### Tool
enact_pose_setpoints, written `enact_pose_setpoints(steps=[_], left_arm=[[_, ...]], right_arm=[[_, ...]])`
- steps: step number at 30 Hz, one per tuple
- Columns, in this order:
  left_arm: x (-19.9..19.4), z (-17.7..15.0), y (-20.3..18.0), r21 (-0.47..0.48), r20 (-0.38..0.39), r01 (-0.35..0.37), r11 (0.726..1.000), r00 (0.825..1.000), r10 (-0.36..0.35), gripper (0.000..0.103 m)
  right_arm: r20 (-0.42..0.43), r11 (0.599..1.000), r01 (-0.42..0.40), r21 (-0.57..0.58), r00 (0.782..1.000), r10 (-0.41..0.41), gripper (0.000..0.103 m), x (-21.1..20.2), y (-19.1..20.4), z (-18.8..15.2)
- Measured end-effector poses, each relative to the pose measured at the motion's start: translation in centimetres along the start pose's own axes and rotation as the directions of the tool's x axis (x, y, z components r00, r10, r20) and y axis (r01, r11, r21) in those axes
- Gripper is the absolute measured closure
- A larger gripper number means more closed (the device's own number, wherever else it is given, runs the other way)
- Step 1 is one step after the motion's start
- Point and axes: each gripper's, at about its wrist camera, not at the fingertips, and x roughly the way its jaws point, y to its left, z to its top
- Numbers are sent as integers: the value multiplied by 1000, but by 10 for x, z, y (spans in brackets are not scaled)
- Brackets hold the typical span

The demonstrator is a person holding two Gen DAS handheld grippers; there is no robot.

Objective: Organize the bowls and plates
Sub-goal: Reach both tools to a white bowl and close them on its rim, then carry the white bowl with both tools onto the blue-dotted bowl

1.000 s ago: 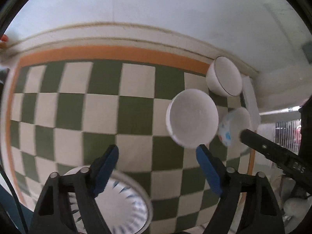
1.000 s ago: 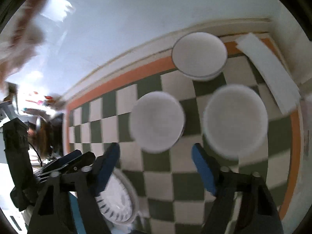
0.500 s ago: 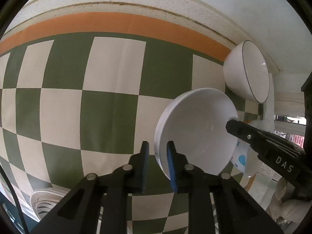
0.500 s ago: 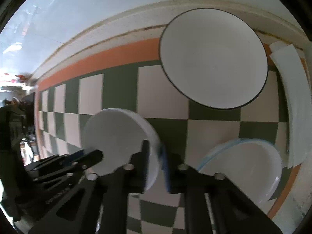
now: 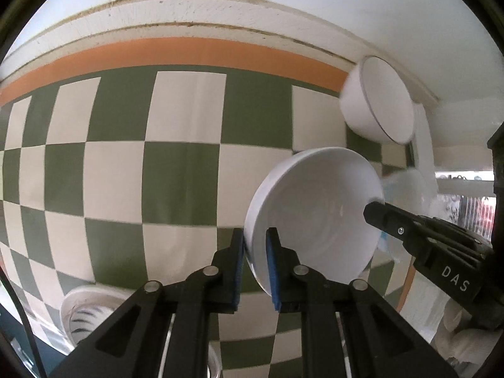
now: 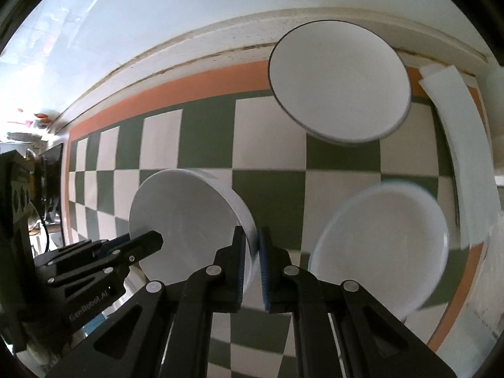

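A plain white bowl [image 5: 315,217] is held by its rim from both sides. My left gripper [image 5: 255,258] is shut on its left rim, and my right gripper [image 6: 251,252] is shut on its right rim [image 6: 189,220]. The bowl sits tilted just above the green-and-white checkered cloth [image 5: 126,173]. A white bowl with a dark rim line [image 6: 338,85] stands at the back near the wall; it also shows in the left wrist view [image 5: 381,110]. A white bowl with a blue rim [image 6: 381,252] sits to the right.
A patterned white plate [image 5: 91,312] lies at the cloth's near left edge. A folded white sheet [image 6: 463,145] lies along the right edge. The wall ledge [image 5: 189,15] runs behind the cloth. The right gripper's body [image 5: 441,252] crosses the left wrist view.
Both grippers went from open above the table to shut on opposite rims of the plain white bowl. The bowl has since tilted and risen slightly, and the views have shifted little.
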Motion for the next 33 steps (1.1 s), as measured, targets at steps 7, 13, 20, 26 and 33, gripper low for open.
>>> enact_pose_setpoints(steps=[7, 13, 20, 26, 33], left_arm=[[-14, -49, -15, 89, -11, -4, 996, 1000, 5, 91], [1, -86, -20, 129, -68, 2, 992, 998, 7, 91], [34, -119, -28, 158, -136, -20, 987, 990, 42, 91], [49, -129, -32, 181, -154, -51, 982, 985, 80, 91], [54, -132, -37, 209, -161, -71, 975, 981, 106, 90]], right_arm=[[20, 999, -27, 18, 999, 27, 93, -29, -3, -66], [-3, 997, -49, 57, 999, 49, 94, -30, -17, -123], [-58, 994, -59, 97, 996, 65, 94, -2, -33, -169], [-98, 992, -56, 114, 993, 67, 94, 21, -39, -190], [-90, 992, -58, 112, 994, 69, 93, 18, -39, -192]])
